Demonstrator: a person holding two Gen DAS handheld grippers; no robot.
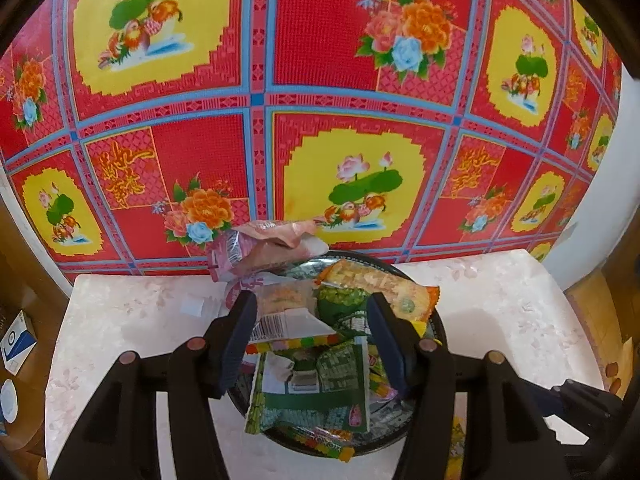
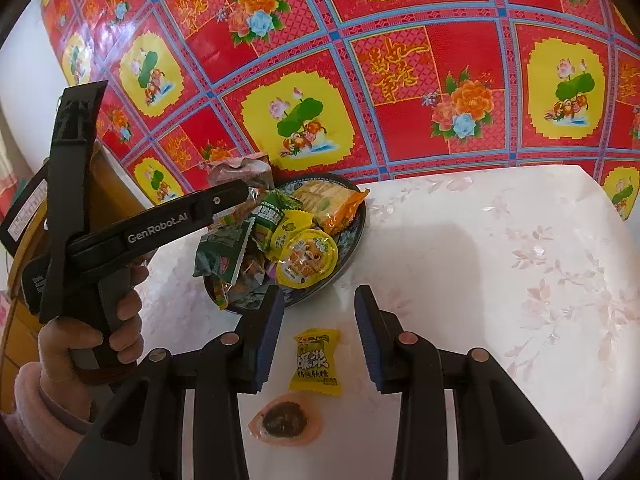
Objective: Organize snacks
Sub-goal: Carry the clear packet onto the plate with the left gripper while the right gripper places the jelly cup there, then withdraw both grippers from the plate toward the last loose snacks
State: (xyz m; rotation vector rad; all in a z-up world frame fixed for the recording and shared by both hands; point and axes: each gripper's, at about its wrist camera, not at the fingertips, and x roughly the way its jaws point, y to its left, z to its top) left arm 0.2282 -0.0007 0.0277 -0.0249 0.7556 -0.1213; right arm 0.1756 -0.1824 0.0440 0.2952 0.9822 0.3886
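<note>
Left tool is hovering over the dark plate at the back of the white flower-patterned surface, close to the red and yellow floral wall covering. Its jaws are standing partly apart, straddling the pile; no pad is seen pressing on a packet, so nothing is being held.

Snacks are lying heaped on the plate: green packets, an orange cracker packet, a pink wrapper leaning over the rim toward the wall, and a round yellow jelly cup at the near edge.

Right tool is hanging nearer the front edge of the surface, just short of the plate, jaws partly apart and holding nothing. A small yellow candy packet is lying flat on the surface between its fingers, touching neither pad. Just beside it, closer to the camera, a clear-sealed dark snack is lying on the surface.

In the right view, a hand in a pink sleeve is gripping the left tool's handle.
</note>
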